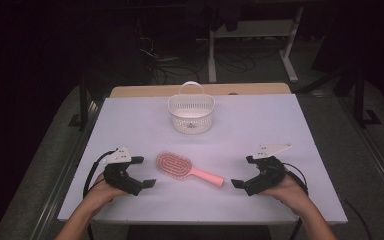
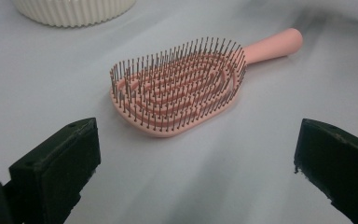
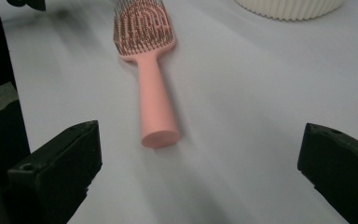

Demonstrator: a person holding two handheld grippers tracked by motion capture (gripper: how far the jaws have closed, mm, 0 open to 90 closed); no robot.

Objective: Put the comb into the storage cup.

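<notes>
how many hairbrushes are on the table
1. The pink hairbrush lies bristles up on the white table, between the two open claws, nearer the person than the white basket. Nothing shows inside the basket.

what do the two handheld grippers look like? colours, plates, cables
Both the left gripper and the right gripper have black bodies with two chunky, blocky black jaws. Each carries a light grey three-cornered plate on top. A black cable loops back from each along the forearm. The forearms are bare, no sleeves in view.
</notes>
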